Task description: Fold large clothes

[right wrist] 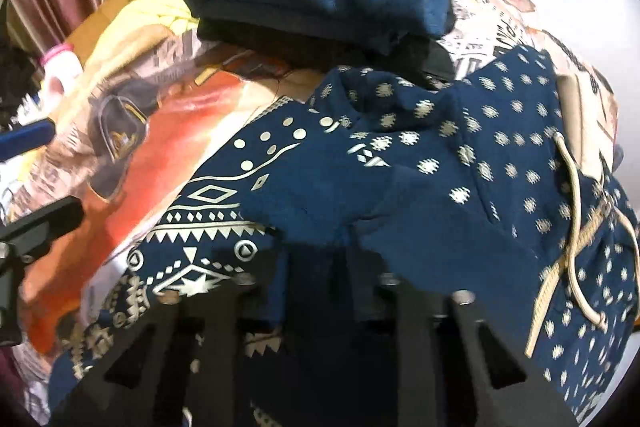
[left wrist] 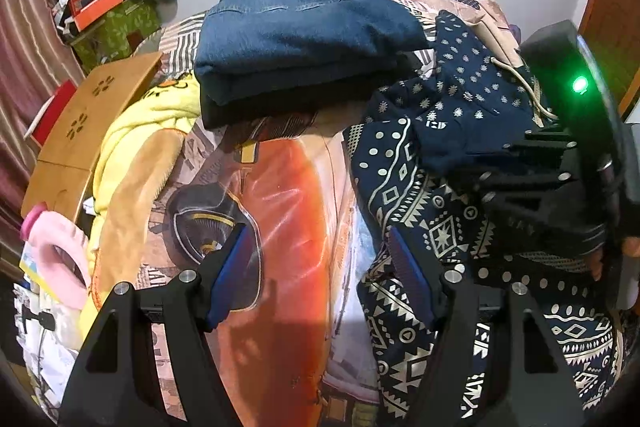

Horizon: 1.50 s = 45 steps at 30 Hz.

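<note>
A navy garment with white geometric print (left wrist: 432,195) lies on the right of the bed; it fills the right wrist view (right wrist: 400,187) with its cream drawstring (right wrist: 576,219). My left gripper (left wrist: 324,267) is open and empty over the orange bedsheet, its right finger (left wrist: 412,279) at the garment's left edge. My right gripper (right wrist: 316,255) is shut on a fold of the navy garment, the fingertips hidden under the cloth. It shows in the left wrist view (left wrist: 532,171) at the right.
Folded blue jeans on a dark garment (left wrist: 304,39) sit at the back of the bed (left wrist: 280,207). A yellow blanket (left wrist: 132,163), a wooden board (left wrist: 80,131) and a pink bottle (left wrist: 56,255) lie at the left. Clutter is piled at the far left.
</note>
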Available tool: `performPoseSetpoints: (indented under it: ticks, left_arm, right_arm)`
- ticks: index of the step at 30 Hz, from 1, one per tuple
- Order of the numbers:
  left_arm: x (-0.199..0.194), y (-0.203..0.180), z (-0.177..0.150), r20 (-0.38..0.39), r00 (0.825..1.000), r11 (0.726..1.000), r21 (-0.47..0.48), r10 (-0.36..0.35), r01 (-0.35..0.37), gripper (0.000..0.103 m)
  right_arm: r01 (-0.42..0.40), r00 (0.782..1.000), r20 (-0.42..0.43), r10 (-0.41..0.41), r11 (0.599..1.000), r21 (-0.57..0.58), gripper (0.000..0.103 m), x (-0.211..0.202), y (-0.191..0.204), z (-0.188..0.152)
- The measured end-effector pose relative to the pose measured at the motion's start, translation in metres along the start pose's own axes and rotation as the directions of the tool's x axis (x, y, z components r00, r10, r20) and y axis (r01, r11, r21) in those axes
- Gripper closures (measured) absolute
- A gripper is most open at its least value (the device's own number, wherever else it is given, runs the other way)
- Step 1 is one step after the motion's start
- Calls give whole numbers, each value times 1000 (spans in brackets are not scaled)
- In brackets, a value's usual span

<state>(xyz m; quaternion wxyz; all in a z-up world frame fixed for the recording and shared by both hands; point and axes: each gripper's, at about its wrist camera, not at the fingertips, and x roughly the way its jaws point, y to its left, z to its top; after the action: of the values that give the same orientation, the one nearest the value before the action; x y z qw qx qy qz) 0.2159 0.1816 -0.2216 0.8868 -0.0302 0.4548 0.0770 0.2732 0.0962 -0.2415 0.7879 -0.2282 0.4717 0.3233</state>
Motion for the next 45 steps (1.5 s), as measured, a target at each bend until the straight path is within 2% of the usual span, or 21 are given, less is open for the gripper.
performPoseSetpoints:
  ticks: [5,10,16,21,24,27,32,36,40,45]
  left_arm:
    - [-5,-13,5,5,1000,1000,10,-1,1,34]
    - [-2,-26,11,-24,999,999,-12,-40,40,34]
    - [9,-48,17,-61,998,1000,13,-16,17,33]
    - [27,-62,14,-115,993,1000,14,3,-1,33]
    - [42,-67,8,-158,987,1000,8,8,-7,33]
    - [58,-69,1,-197,980,999,-2,32,-33,33]
    - [66,-61,0,-203,979,998,-59,9,-21,33]
    - [66,-58,-1,-198,980,998,-63,8,-21,30]
    - [66,-60,-1,-188,982,998,-54,23,-34,31]
    - [52,-70,5,-160,985,998,-15,58,-62,31]
  right_arm:
    - [-39,995,90,35,998,42,92,-44,-18,-8]
    - [-24,980,199,1,993,116,92,-92,-51,-16]
    - [-29,940,334,-62,965,260,92,-157,-107,-44]
    - [-19,918,378,-118,940,341,92,-189,-140,-76]
    - [-16,919,369,-139,921,388,92,-193,-158,-95]
    - [-14,932,332,-146,899,437,92,-185,-170,-114]
    - [17,961,228,-154,861,509,92,-161,-189,-153]
    - [33,976,158,-149,822,568,92,-149,-201,-186]
    - [36,981,128,-146,786,617,92,-150,-210,-213]
    - [50,975,134,-176,767,639,92,-168,-218,-228]
